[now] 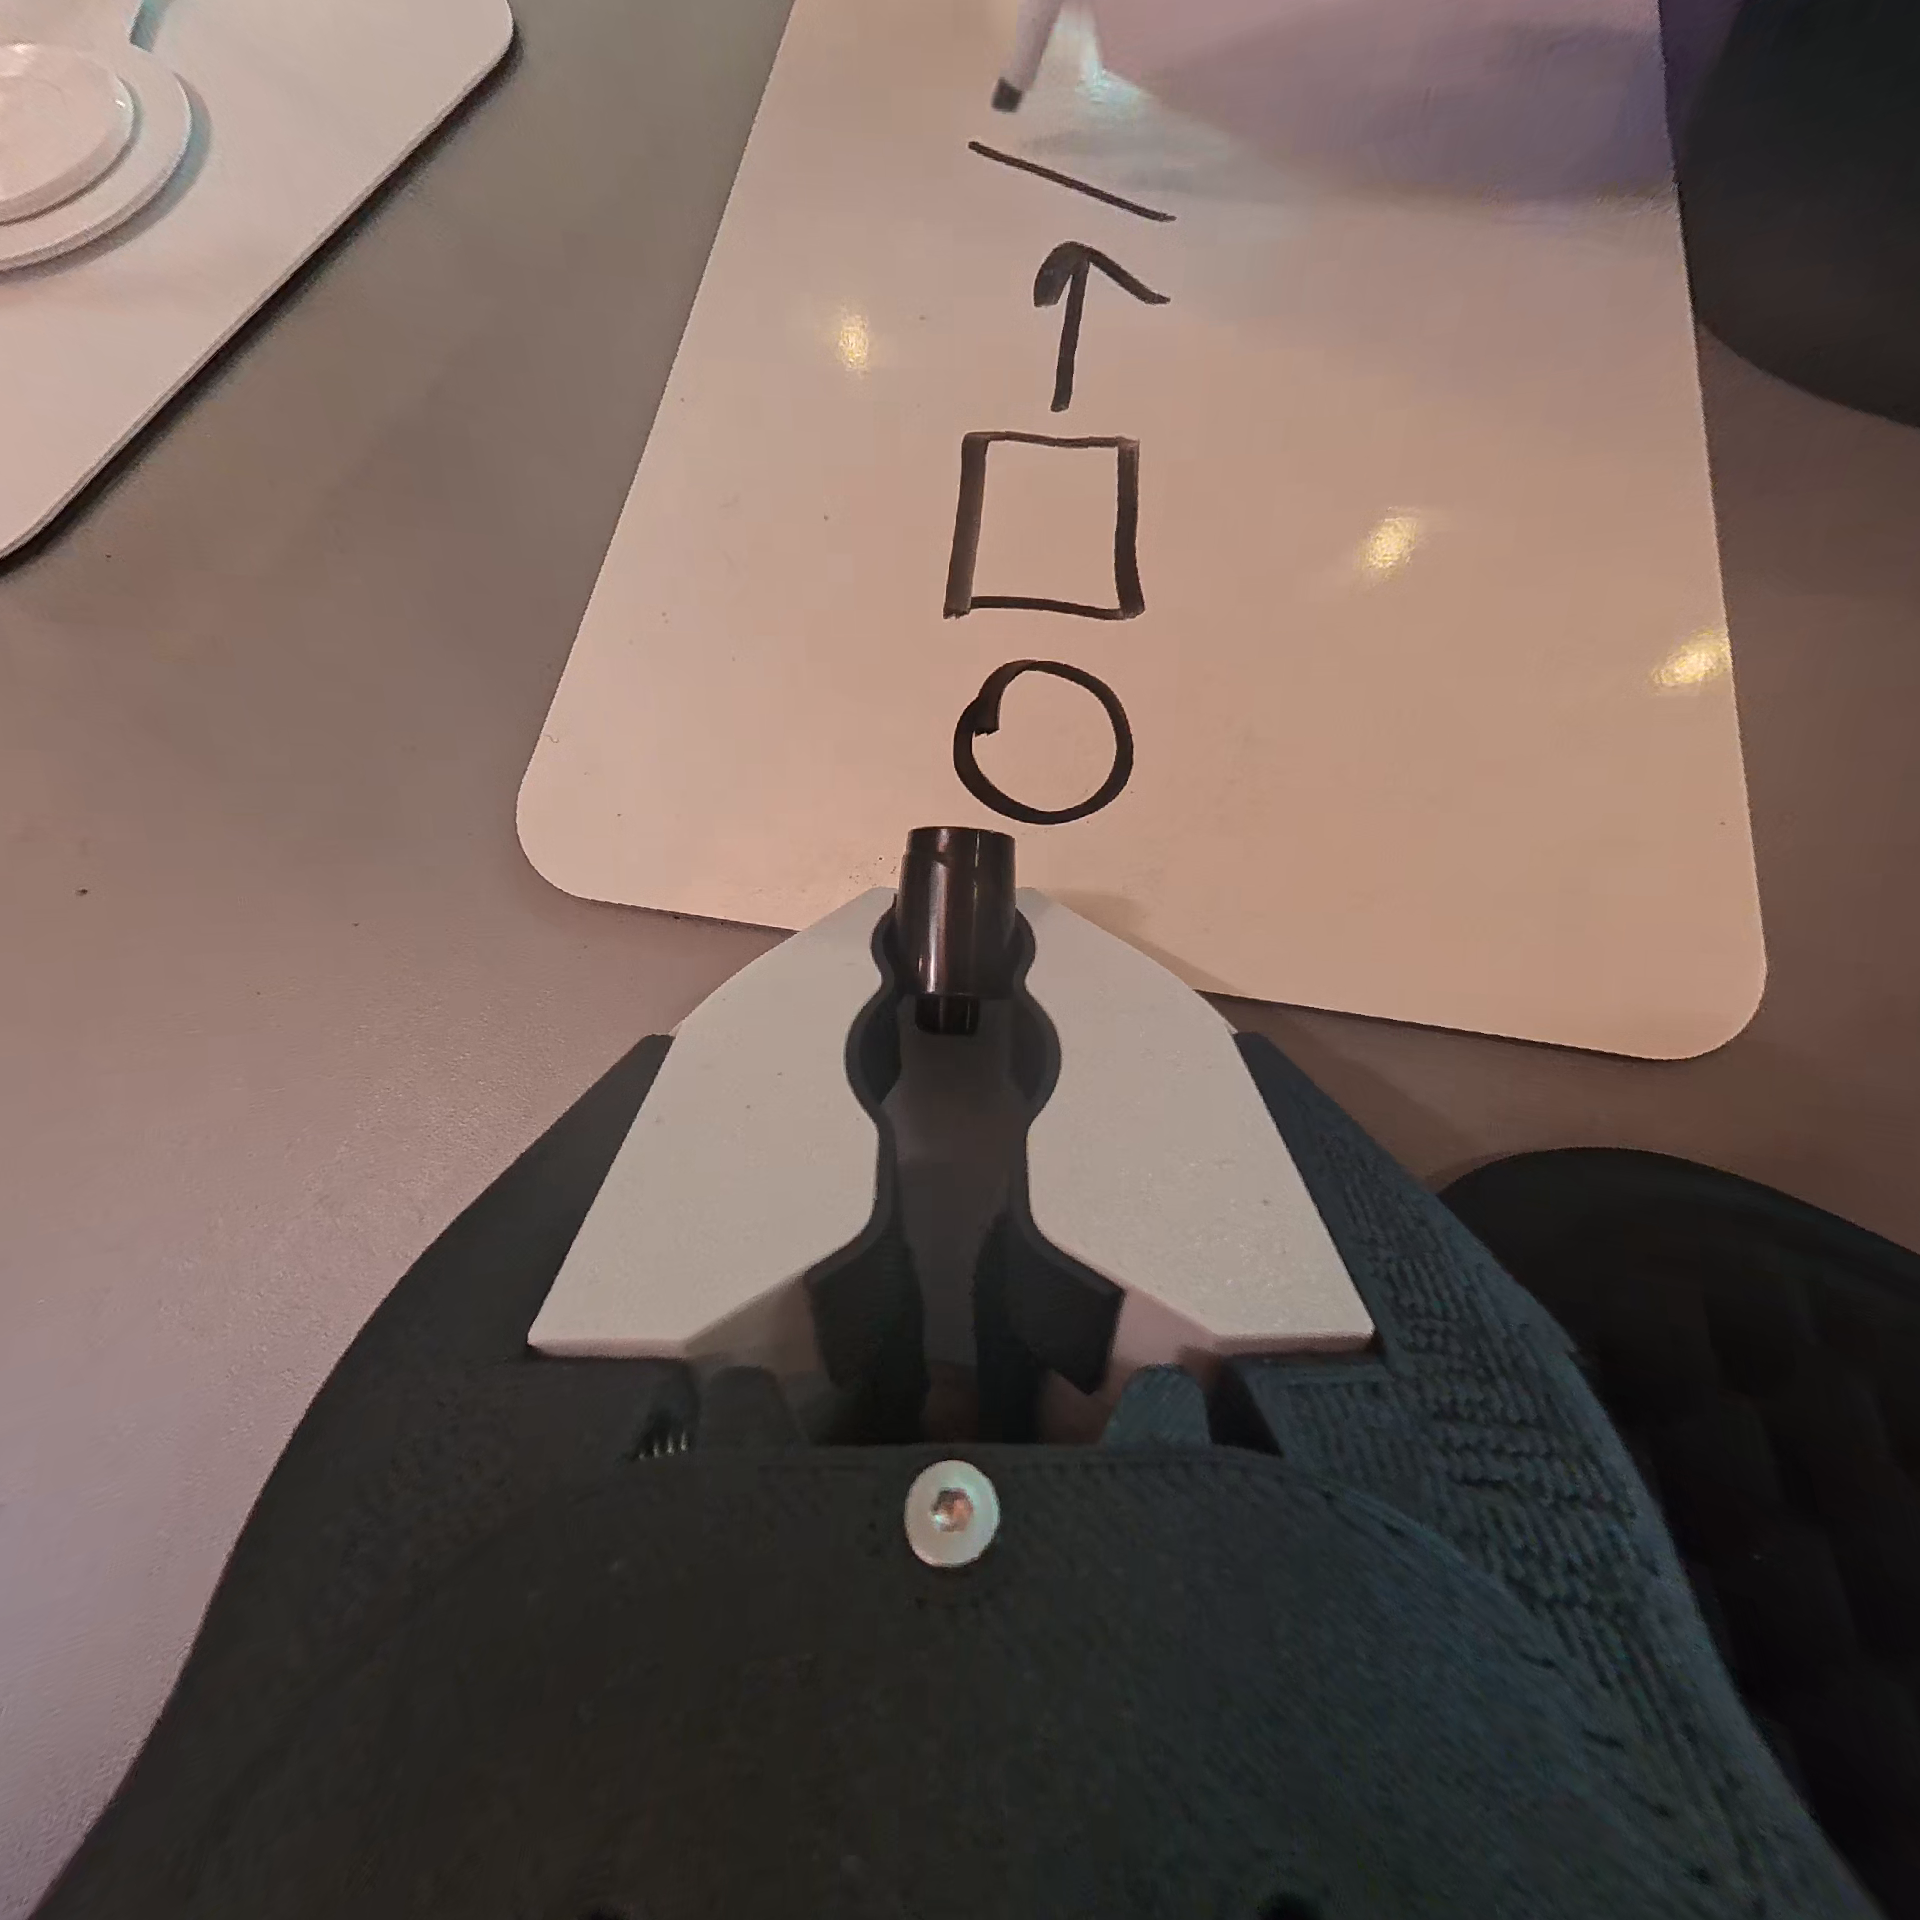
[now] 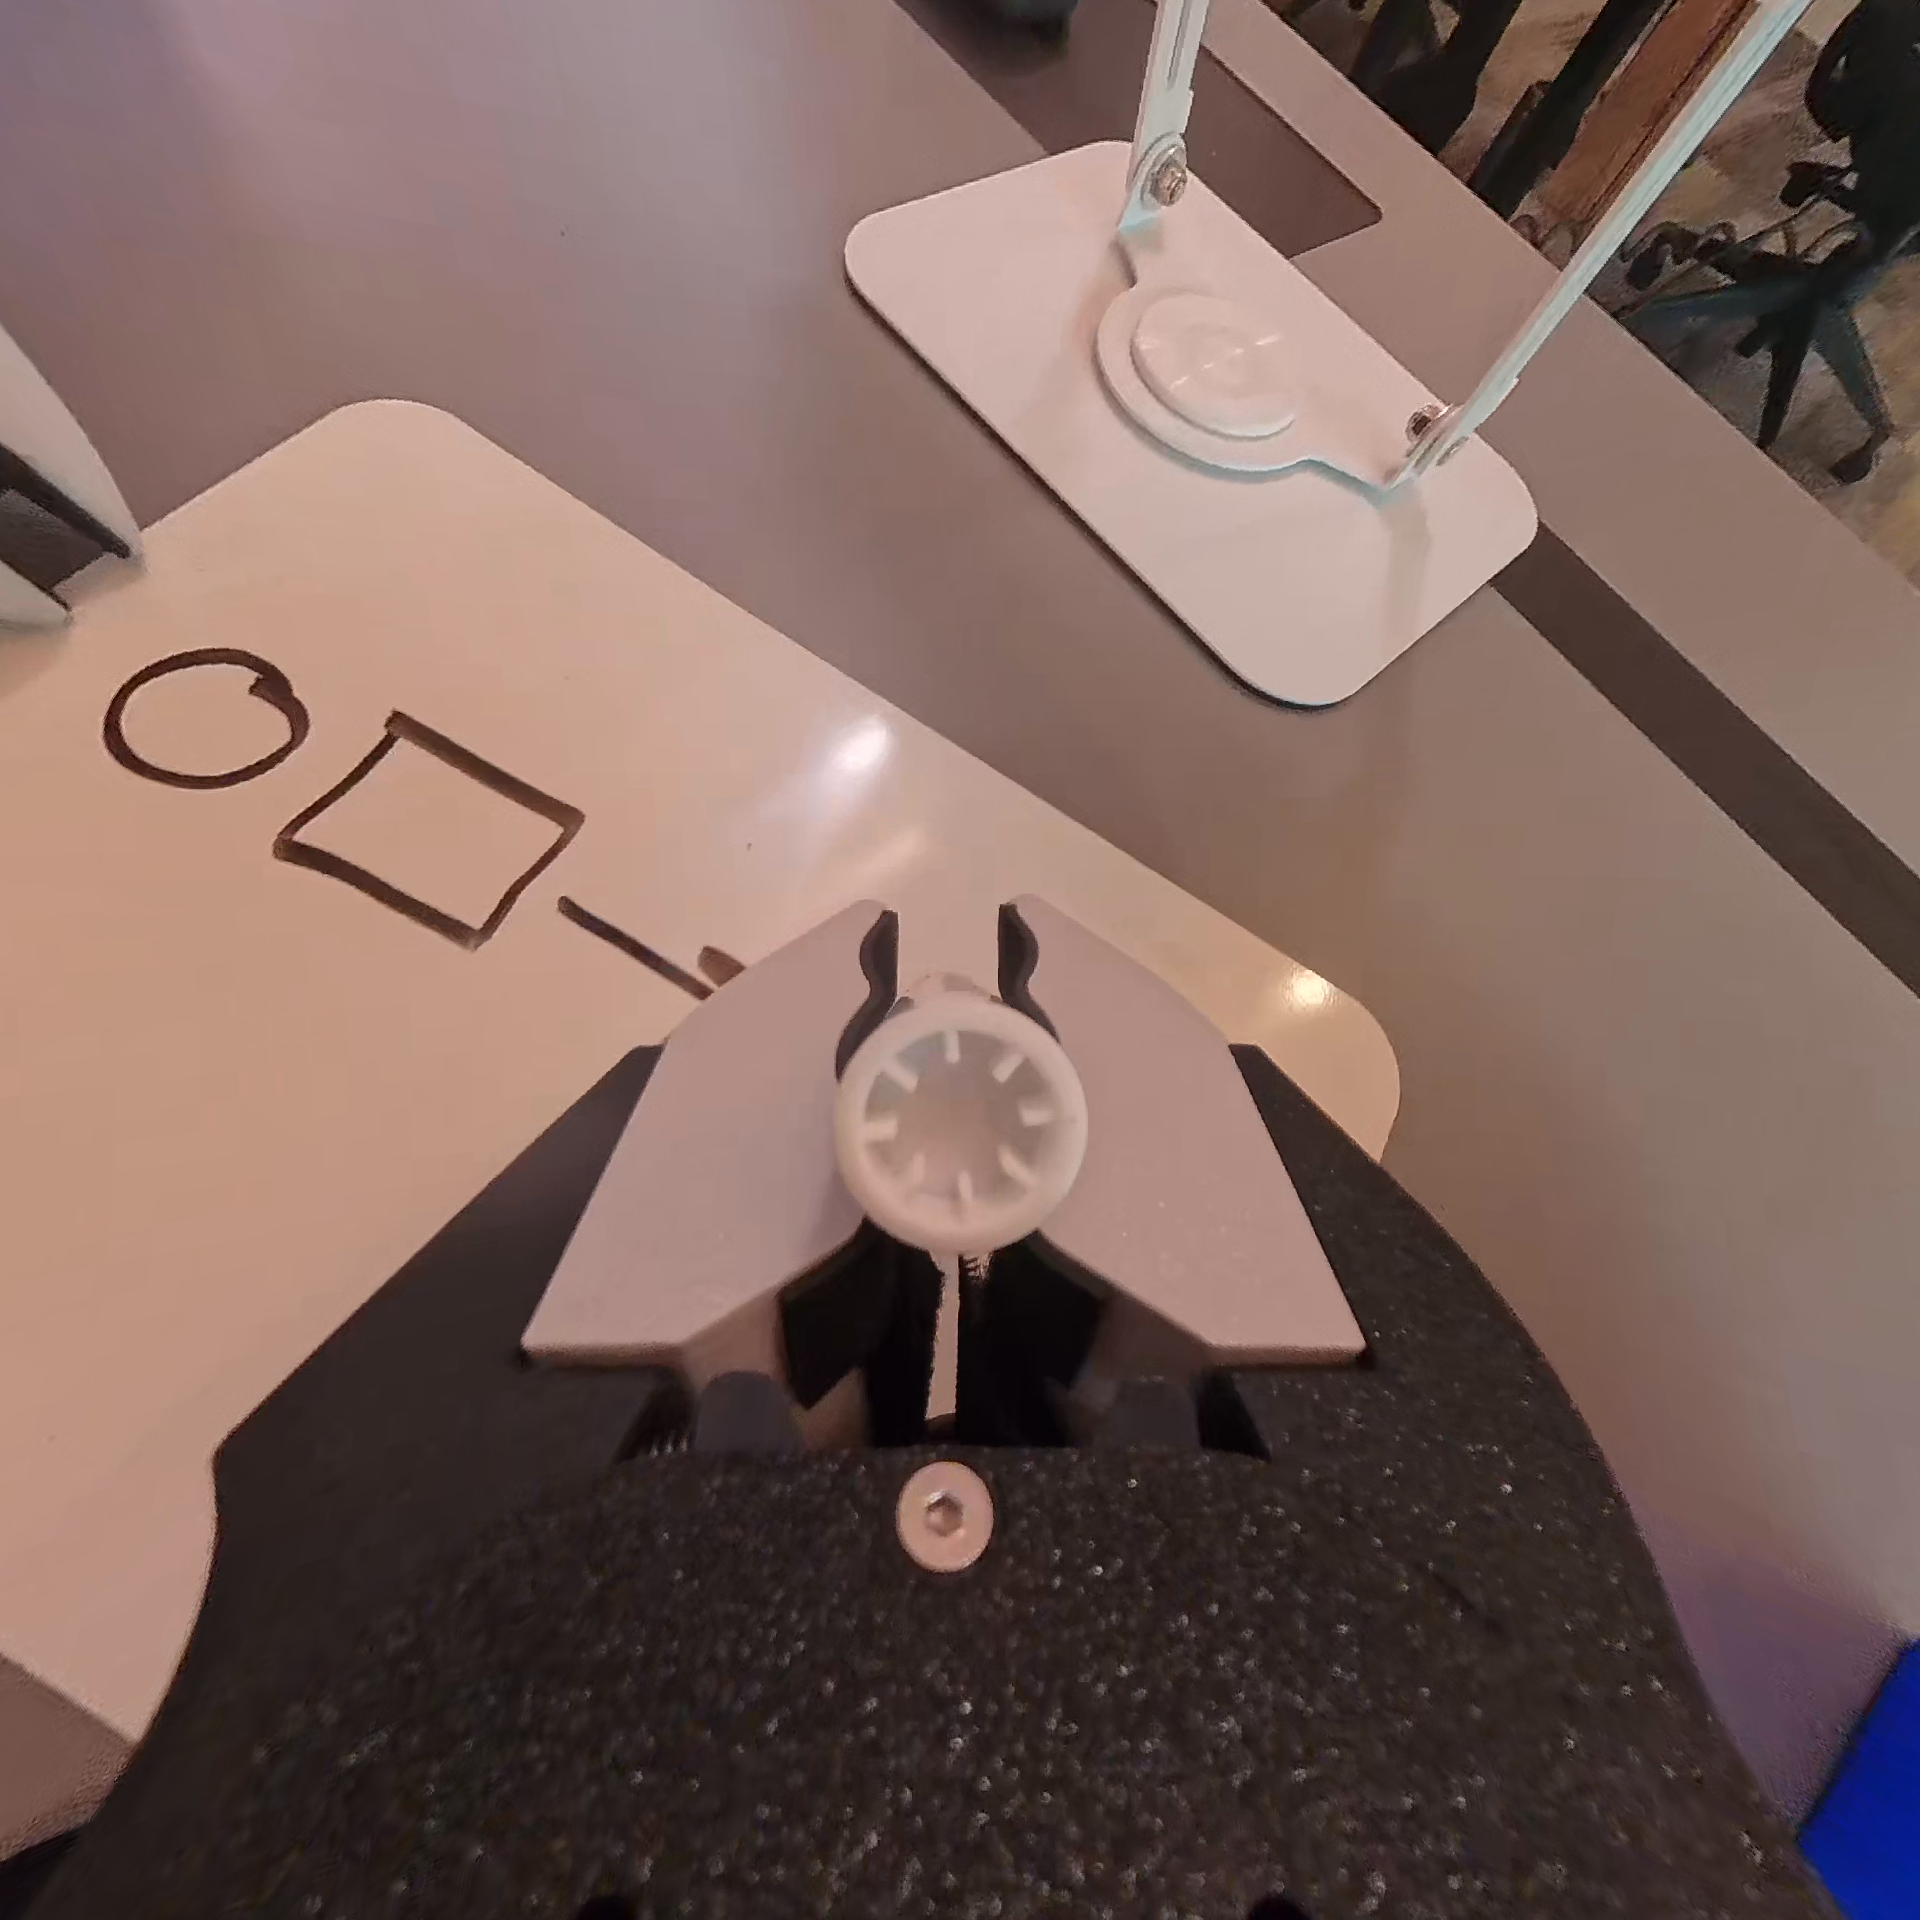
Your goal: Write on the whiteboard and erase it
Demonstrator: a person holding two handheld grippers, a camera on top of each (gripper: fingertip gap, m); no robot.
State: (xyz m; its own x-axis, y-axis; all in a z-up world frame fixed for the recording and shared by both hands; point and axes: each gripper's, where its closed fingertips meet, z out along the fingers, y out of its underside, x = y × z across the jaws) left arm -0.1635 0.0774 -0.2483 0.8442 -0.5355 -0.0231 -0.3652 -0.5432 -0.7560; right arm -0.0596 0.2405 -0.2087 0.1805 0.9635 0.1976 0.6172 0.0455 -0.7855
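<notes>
on the left, my left gripper (image 1: 961, 914) is clenched on a black marker cap (image 1: 954, 914), which stands up between the white fingers (image 1: 769, 1122). it sits at the near short edge of the whiteboard (image 1: 1351, 520), just short of the drawn circle (image 1: 1042, 743). the whiteboard lies flat on the grey worktop (image 1: 312, 831). ahead of the circle run a square (image 1: 1044, 528), an arrow (image 1: 1081, 312) and a straight line (image 1: 1070, 182), towards the far edge. there the marker's dark tip (image 1: 1006, 96) hangs just beyond the line; i cannot tell whether it touches the board.

on the right, my right gripper (image 2: 940, 940) is grasping the white marker (image 2: 961, 1127), whose round back end faces the camera. it hovers over the whiteboard's (image 2: 520, 582) right end, covering part of the drawings. beyond the whiteboard's far edge, a white lamp base (image 2: 987, 301) rests on the worktop (image 2: 1455, 935), well apart.
</notes>
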